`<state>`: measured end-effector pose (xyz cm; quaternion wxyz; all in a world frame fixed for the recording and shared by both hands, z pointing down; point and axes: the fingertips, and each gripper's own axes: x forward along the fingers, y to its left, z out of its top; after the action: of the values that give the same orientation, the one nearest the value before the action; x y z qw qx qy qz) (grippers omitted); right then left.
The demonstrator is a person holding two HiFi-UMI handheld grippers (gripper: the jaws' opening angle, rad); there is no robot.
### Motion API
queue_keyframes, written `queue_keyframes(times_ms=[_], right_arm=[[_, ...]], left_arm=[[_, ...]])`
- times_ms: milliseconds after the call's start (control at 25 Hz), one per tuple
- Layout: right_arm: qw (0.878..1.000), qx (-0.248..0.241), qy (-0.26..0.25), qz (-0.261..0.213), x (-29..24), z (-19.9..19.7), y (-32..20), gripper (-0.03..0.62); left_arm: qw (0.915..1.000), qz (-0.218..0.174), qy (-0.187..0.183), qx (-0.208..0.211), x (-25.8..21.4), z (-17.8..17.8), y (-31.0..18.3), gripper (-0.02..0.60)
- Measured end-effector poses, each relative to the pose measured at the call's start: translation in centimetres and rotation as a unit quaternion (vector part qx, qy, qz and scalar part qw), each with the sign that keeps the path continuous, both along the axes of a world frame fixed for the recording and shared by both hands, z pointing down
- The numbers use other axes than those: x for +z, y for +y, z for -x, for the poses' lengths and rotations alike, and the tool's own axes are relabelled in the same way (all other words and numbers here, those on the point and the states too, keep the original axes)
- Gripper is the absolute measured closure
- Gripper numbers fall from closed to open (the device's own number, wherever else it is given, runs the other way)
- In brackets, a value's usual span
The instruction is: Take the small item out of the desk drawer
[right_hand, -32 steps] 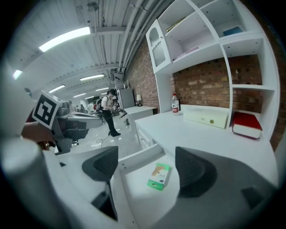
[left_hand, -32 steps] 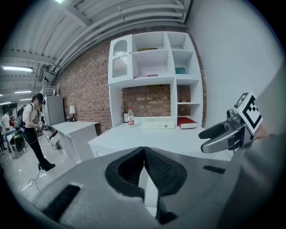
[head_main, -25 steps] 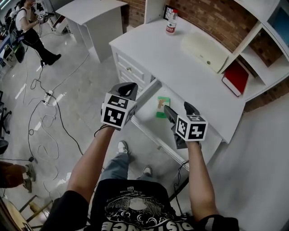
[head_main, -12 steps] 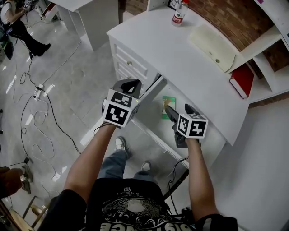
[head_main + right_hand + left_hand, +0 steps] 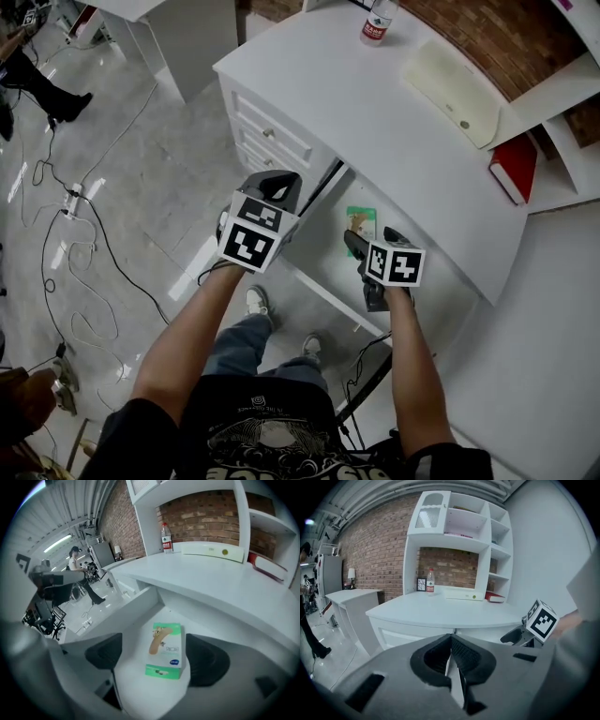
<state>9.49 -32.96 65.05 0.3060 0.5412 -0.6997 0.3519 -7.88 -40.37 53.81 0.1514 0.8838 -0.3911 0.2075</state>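
Down at centre frame in the head view, the open desk drawer [image 5: 319, 253] shows its white floor. The small green box [image 5: 166, 649] lies flat on it, just below the desk's front edge. Right gripper [image 5: 154, 657] is right there, with its jaws spread wide and one dark pad on either side of the box. A beige strip is printed on the box's top face. Whether either pad touches the carton, I can't tell. Left gripper [image 5: 451, 641] hangs by the drawer's left end, jaws pressed together with nothing between them, pointing at the desk front. Up on the white desk [image 5: 375, 103], a water bottle [image 5: 377, 21] stands at the top edge of the frame with a cream case [image 5: 450, 80] lying to its right. A red book [image 5: 514, 167] sits on the shelf at far right. Cables [image 5: 84, 244] trail over the glossy floor at left.
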Motion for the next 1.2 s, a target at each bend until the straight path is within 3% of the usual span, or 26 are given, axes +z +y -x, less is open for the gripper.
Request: queue_keyframes(times_ms=[600, 1200], right_arm=[[0.995, 0.029, 0.037, 0.091, 6.1, -1.6, -1.4, 0.161], [0.988, 0.03, 0.078, 0.133, 7.8, -1.6, -2.2, 0.16]], left_arm=[[0.9987, 0.024, -0.005, 0.043, 3.1, -0.8, -2.2, 0.574], [0.9979, 0.035, -0.017, 0.051, 4.1, 0.1, -3.6, 0.574]])
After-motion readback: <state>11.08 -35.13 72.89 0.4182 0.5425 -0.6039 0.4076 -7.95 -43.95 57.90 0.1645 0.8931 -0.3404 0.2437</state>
